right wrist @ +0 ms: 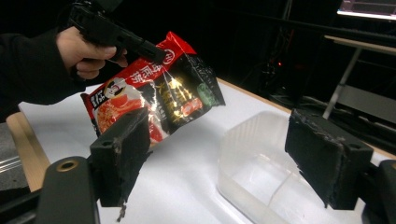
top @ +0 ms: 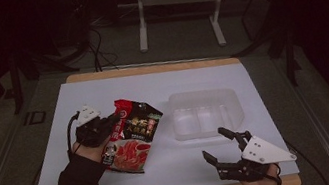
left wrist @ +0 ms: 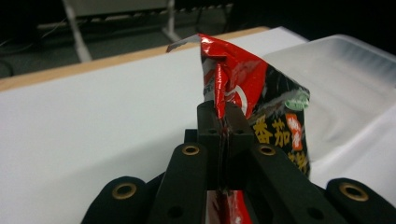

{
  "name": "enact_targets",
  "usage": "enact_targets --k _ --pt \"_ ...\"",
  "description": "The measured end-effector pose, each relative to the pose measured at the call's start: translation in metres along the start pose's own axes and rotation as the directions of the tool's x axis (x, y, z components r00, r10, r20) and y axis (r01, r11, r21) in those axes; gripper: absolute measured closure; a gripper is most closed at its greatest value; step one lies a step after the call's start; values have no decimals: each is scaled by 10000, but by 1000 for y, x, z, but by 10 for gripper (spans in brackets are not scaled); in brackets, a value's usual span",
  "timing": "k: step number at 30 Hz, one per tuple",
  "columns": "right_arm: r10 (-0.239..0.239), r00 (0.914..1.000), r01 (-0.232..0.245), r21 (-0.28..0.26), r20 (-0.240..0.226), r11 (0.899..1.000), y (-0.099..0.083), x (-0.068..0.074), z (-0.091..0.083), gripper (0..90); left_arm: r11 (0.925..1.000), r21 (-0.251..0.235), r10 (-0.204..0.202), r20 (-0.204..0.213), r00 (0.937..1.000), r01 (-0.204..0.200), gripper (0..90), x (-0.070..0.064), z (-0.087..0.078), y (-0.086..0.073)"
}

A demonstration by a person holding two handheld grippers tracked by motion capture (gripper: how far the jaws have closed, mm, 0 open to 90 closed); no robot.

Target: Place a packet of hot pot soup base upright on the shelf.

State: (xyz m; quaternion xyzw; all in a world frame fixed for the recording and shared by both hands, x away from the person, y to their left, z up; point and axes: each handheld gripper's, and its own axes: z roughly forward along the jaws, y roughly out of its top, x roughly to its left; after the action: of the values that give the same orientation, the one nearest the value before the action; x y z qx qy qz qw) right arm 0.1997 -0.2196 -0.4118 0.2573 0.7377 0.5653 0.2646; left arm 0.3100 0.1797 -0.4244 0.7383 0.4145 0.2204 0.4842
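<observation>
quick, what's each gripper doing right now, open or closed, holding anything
Left hand-held gripper: closed on the red and black snack bag, pinching its edge.
Right hand-held gripper: open, holding nothing.

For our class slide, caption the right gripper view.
Left gripper lifts a red snack packet beside the clear tray, framed by open right fingers.

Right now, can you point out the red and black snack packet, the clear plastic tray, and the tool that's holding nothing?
Red and black foil snack packet [top: 132,136], high view, its printed front.
Clear plastic tray [top: 231,99], high view, right wall.
Right tool [top: 219,143], high view, gap between its open jaws.
</observation>
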Motion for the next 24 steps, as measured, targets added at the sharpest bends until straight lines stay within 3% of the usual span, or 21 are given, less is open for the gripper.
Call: enact_targets --k 3,7,9,11,18,19,20,21,23,24 --pt "-377 9993 377 -43 1 9993 11 -2 2 239 9988 -479 67 167 9998 -59 886 -8 -13 7" --pt "-197 9995 190 -240 -265 9995 24 -10 6 284 9934 -1106 -257 566 9981 318 886 -11 -23 13" --pt "-130 9992 118 -309 -384 9995 31 -13 9 301 9883 -1432 -389 968 9945 526 886 -12 -26 14" --pt "-201 9989 185 -368 -428 9992 37 -15 14 315 9803 -1817 -512 1444 9882 773 886 -14 -28 16" --pt "214 9959 -241 -298 -881 9993 51 -19 38 314 9590 -2384 -808 2885 9541 1533 887 -21 -27 18" --pt "301 9947 -331 -290 -988 9990 52 -18 42 314 9521 -2480 -923 3249 9412 1790 886 -22 -26 18" --pt "374 9932 -404 -249 -1107 9989 53 -17 47 313 9493 -2509 -962 3423 9346 1896 886 -22 -25 17" --pt "390 9926 -419 -229 -1150 9989 54 -17 50 313 9486 -2528 -963 3432 9343 1906 886 -23 -24 18" --pt "555 9900 -576 -122 -1297 9983 55 -16 60 312 9432 -2619 -961 3745 9222 2046 886 -26 -23 17" --pt "590 9899 -611 -121 -1288 9981 54 -17 63 308 9418 -2752 -819 3692 9257 1931 886 -29 -23 17"
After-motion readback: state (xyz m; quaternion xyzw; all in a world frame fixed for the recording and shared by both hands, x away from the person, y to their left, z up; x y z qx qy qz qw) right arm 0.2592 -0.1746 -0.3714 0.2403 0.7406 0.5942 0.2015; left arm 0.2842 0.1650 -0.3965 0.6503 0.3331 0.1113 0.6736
